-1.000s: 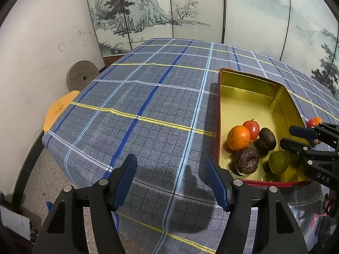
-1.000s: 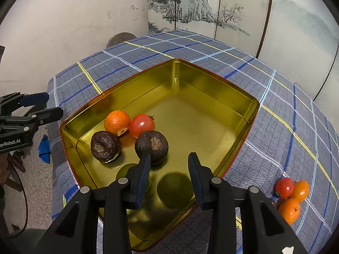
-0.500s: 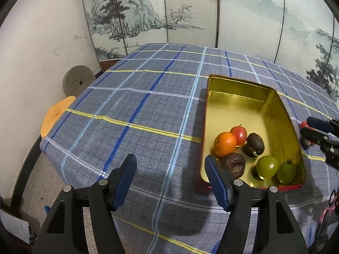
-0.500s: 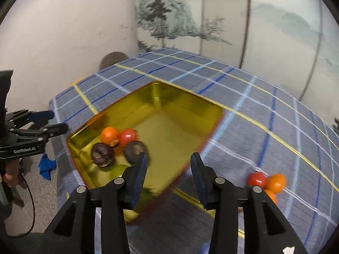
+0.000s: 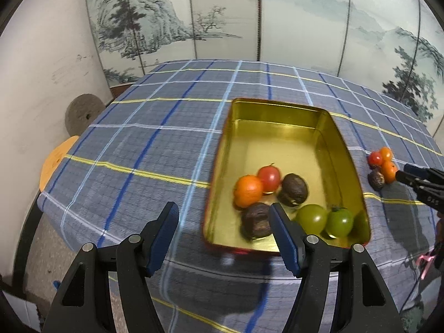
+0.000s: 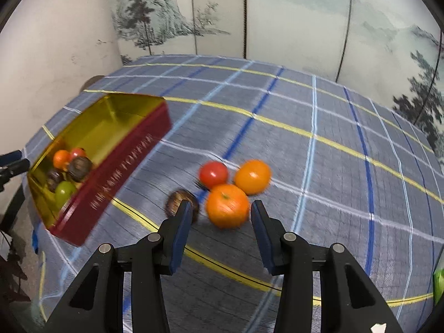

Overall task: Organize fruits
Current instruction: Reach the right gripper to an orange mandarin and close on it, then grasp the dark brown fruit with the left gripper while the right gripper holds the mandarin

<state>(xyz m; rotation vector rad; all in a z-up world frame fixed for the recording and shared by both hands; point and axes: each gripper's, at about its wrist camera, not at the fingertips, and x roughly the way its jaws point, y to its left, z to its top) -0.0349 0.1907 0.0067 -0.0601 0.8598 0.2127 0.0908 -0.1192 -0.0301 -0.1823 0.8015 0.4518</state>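
Fruits (image 6: 227, 205) beside a red tin (image 6: 122, 172); its gold lettering blurs unreadably.

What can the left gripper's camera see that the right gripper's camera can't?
Only the left camera shows both green fruits in the gold tin and the empty left gripper. Only the right camera shows the tin's red lettered side and the open, empty right gripper by the nearest orange. Both show the tin, the loose fruit and the checked cloth.
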